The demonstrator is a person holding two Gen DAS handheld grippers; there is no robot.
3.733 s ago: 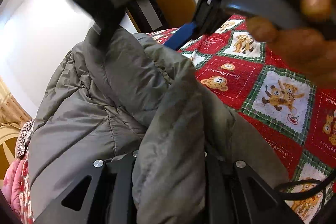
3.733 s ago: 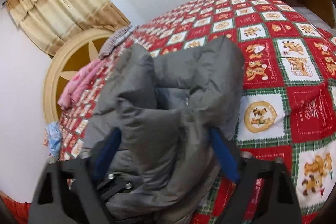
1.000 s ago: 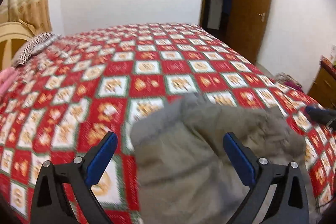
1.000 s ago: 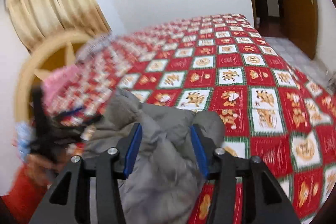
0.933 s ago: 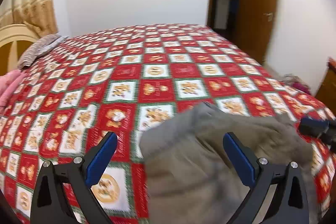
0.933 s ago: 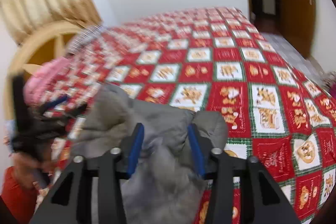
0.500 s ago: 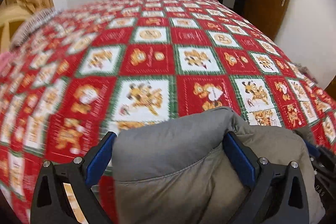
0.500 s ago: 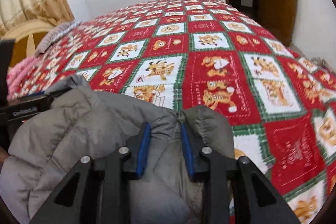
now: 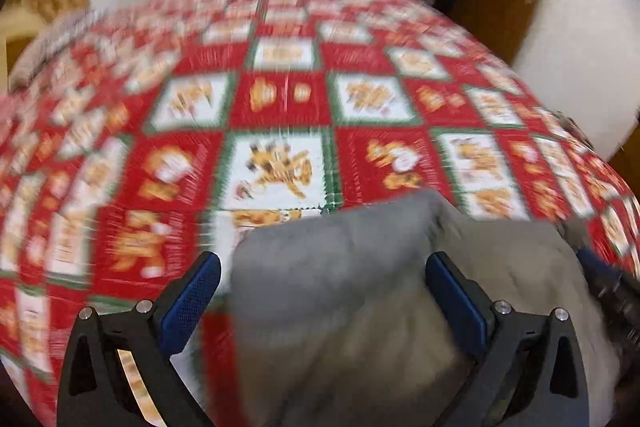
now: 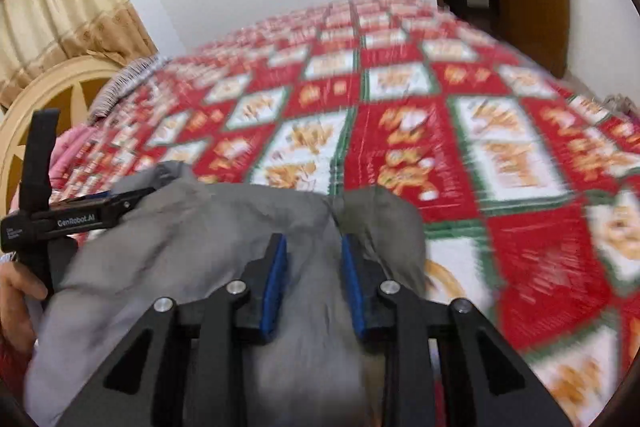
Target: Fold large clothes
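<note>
1. Our right gripper point(image 10: 313, 283) pinches a fold of the grey jacket point(image 10: 224, 239) low in the centre of its view, its jaws having just been closing on the cloth.
2. Our left gripper point(image 9: 322, 301) stands spread wide around the jacket's bulk point(image 9: 340, 267), its pads apparently not pressing.
3. We judge we're settling the bundle: lower both together, keeping folds stacked.
4. The bedspread point(image 10: 520, 155) fills the rest of the frame.
</note>
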